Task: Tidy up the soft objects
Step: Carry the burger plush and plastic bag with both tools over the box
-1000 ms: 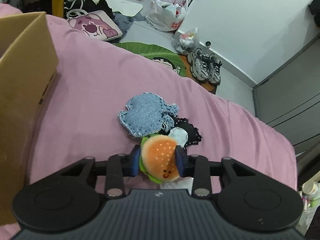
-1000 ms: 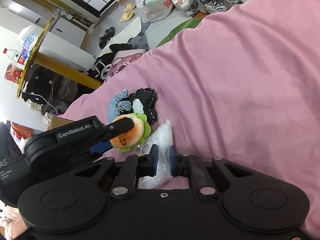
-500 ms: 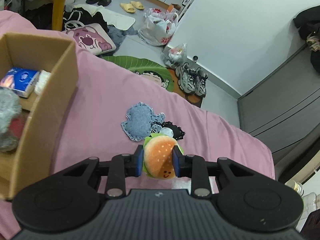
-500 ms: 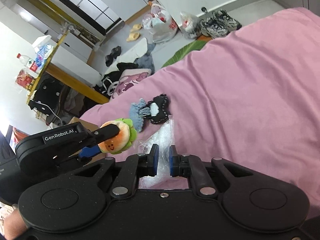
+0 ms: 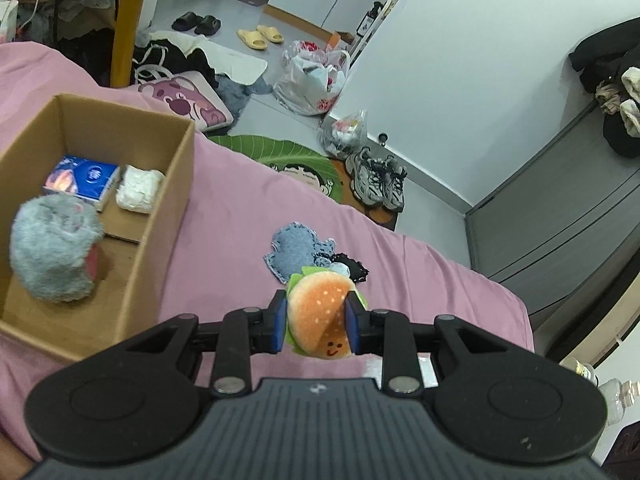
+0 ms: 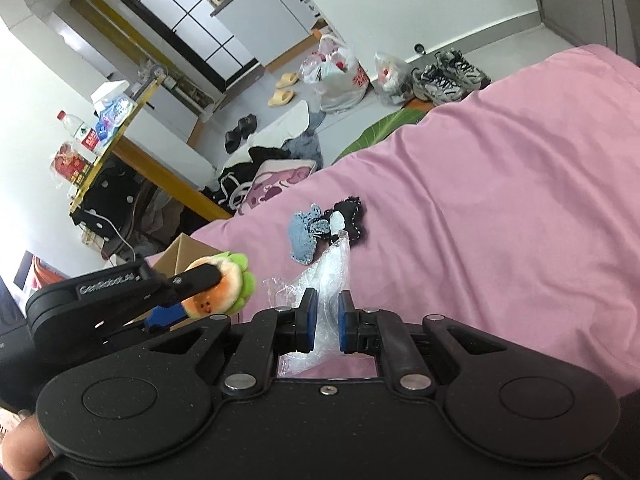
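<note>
The open brown cardboard box (image 5: 120, 216) on the pink bedspread (image 5: 224, 216) already held a grey plush (image 5: 54, 250). The left gripper (image 5: 316, 326) clamped the small hamburger plush toy (image 5: 320, 322); the right gripper (image 6: 324, 322) pinched a clear plastic bag (image 6: 328, 280). Denim and black fabric patches (image 5: 296, 250) remained.
</note>
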Demonstrator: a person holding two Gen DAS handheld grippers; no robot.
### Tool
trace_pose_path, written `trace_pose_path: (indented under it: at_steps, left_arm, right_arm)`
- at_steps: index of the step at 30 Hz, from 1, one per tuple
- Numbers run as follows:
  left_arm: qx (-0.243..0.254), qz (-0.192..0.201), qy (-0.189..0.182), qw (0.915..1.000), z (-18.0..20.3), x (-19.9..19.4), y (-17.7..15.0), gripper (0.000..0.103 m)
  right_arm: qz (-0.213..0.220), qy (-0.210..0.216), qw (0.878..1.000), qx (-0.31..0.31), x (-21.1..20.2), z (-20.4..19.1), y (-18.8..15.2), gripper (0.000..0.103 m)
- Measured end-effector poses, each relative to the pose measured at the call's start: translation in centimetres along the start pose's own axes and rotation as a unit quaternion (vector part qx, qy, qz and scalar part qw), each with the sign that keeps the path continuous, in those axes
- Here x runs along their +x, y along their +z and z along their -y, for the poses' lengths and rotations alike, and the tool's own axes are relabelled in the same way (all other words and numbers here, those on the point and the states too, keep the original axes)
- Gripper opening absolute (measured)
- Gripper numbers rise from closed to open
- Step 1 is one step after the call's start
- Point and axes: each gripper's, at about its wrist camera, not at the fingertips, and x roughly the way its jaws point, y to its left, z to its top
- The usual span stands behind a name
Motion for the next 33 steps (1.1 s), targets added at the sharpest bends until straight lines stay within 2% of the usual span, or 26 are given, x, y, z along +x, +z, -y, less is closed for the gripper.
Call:
trace_pose_path:
  at_steps: [17,33]
  left_arm:
    - [0.012,0.039,-0.019,0.9990,-2.4,-6.3,0.6,0.028]
    - [-0.013,0.071,-0.018,0.9972,-6.6,-9.9,2.5,0.028]
  right_arm:
    - [0.034,0.010,0.999,-0.032,-2.2,-3.7,-0.9,0.010]
    - [0.042,0.013,0.997,-0.066,-1.9,-8.6,-1.4,0.010]
